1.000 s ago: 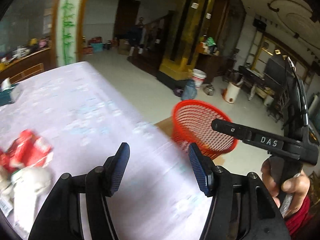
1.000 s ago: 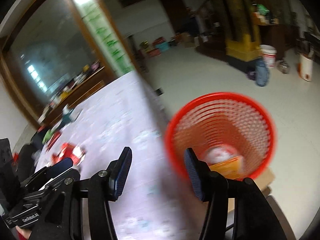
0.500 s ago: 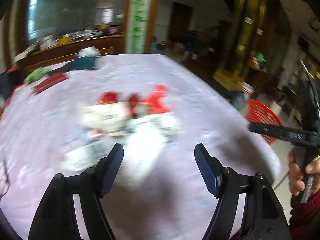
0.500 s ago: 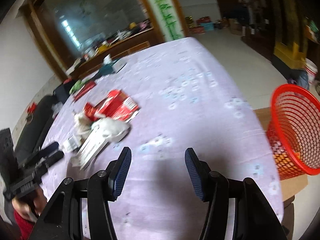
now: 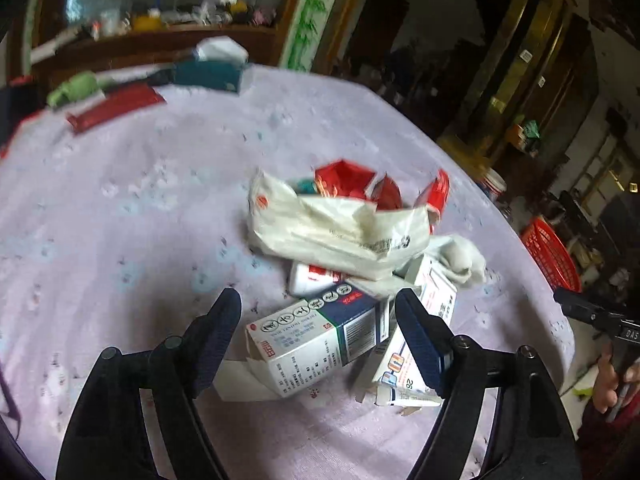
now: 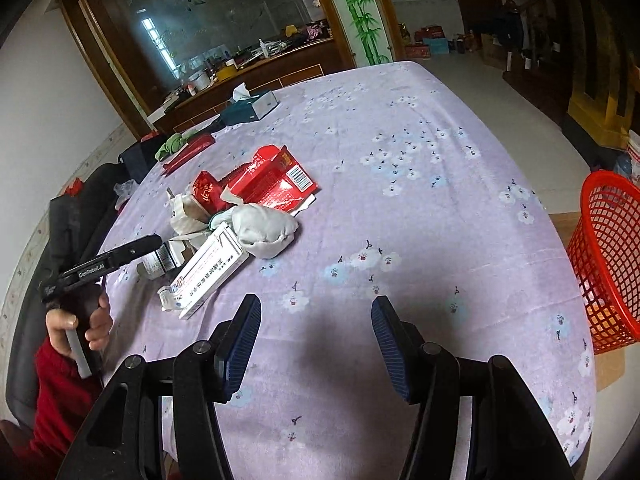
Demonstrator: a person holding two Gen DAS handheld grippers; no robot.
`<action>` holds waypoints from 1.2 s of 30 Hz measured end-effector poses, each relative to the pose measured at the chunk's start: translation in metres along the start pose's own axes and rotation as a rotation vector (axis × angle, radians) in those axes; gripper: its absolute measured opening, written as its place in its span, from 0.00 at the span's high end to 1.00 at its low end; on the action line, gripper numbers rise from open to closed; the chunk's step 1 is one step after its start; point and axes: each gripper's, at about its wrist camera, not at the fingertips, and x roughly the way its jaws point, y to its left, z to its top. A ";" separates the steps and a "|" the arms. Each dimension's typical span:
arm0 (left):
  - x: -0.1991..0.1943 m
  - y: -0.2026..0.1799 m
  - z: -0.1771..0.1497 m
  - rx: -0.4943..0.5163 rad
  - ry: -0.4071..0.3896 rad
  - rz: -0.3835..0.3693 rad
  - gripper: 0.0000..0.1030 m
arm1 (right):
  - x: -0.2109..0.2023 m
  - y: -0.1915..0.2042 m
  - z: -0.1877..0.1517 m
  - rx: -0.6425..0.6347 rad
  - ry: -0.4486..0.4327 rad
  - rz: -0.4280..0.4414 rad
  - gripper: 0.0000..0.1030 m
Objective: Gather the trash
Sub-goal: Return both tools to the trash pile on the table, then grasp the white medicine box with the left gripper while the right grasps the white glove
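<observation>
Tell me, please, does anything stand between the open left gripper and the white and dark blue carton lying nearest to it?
Nothing visible does. The left gripper is open, and the white and dark blue carton lies directly ahead between its fingers, at the near edge of the trash pile on the lilac flowered tablecloth.

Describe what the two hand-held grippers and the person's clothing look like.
Both the left hand-held gripper and the right hand-held gripper are black plastic frames with visible bolts and dark blue ribbed pads. White lettering marks their sides. The sleeve is red.
</observation>
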 end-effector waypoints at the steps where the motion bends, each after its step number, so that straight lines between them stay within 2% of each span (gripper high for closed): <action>1: 0.003 -0.001 0.000 -0.002 0.018 -0.011 0.25 | 0.000 -0.001 0.000 0.002 0.001 -0.003 0.40; 4: -0.005 -0.012 -0.008 0.060 0.018 -0.015 0.24 | 0.002 -0.004 -0.001 0.012 0.006 -0.004 0.40; 8: -0.019 -0.040 -0.033 0.135 0.059 -0.086 0.24 | 0.006 -0.004 0.000 0.015 0.014 0.009 0.40; 10: -0.020 -0.051 -0.039 0.188 0.061 -0.055 0.24 | 0.008 -0.001 0.000 0.008 0.017 0.013 0.40; 11: -0.021 -0.054 -0.042 0.203 0.051 -0.012 0.24 | 0.009 0.000 0.000 0.005 0.019 0.016 0.40; 17: -0.028 -0.035 -0.018 0.159 -0.002 0.041 0.24 | 0.009 0.004 -0.003 -0.007 0.022 0.017 0.40; 20: -0.012 -0.020 -0.003 0.115 0.035 0.001 0.24 | 0.008 0.002 -0.003 0.004 0.020 0.018 0.39; 23: 0.004 -0.007 -0.002 0.063 0.111 -0.109 0.24 | 0.008 0.001 -0.005 0.007 0.022 0.016 0.39; 26: 0.005 -0.013 -0.011 0.082 0.136 -0.125 0.24 | 0.008 -0.001 -0.006 0.008 0.026 0.012 0.39; 30: -0.001 -0.028 -0.025 0.115 0.142 -0.106 0.24 | 0.011 -0.002 -0.004 0.012 0.030 0.011 0.39; 31: 0.000 -0.030 -0.027 0.114 0.143 -0.094 0.25 | 0.012 -0.001 -0.003 0.011 0.032 0.014 0.39; 34: 0.011 -0.027 -0.029 0.095 0.163 -0.025 0.42 | 0.017 0.005 -0.003 0.004 0.047 0.037 0.39; 36: 0.019 -0.023 -0.031 0.067 0.174 -0.012 0.47 | 0.020 0.010 -0.004 -0.003 0.061 0.059 0.39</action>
